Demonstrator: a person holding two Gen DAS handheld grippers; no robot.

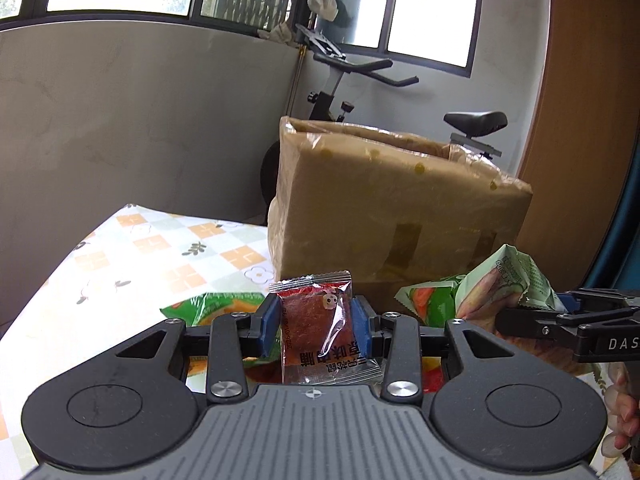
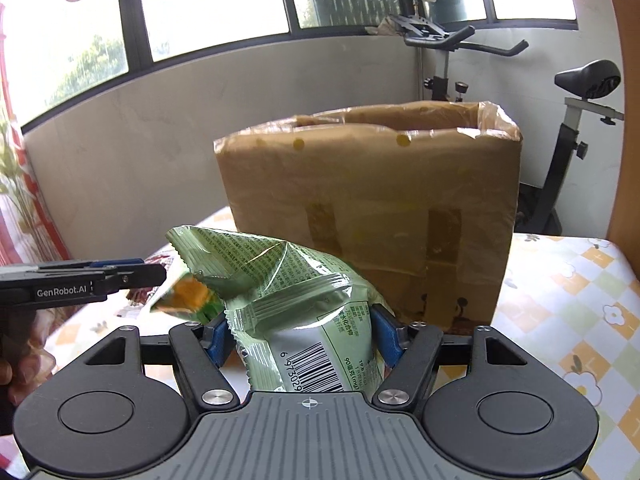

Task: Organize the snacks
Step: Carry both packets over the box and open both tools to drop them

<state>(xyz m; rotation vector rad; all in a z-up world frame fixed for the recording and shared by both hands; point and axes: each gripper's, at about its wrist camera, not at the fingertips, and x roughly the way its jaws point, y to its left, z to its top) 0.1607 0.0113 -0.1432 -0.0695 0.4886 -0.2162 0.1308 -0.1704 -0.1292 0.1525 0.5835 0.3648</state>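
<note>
Both snacks gripped: red packet point(image 1: 316, 332), crumpled green bag point(image 2: 304, 320).

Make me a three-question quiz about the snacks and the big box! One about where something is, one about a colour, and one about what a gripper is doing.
1. Where is the cardboard box?
A. behind the snacks on the table
B. on the floor
C. under the table

2. What colour is the big snack bag?
A. blue
B. green
C. black

3. What is the left gripper doing?
A. hanging open
B. holding the small red snack packet
C. holding a cup

Answers: 1 A, the box stands on the checked tablecloth beyond both snacks. 2 B, its wrapper is pale green. 3 B, its blue pads press both sides of the packet.
</note>
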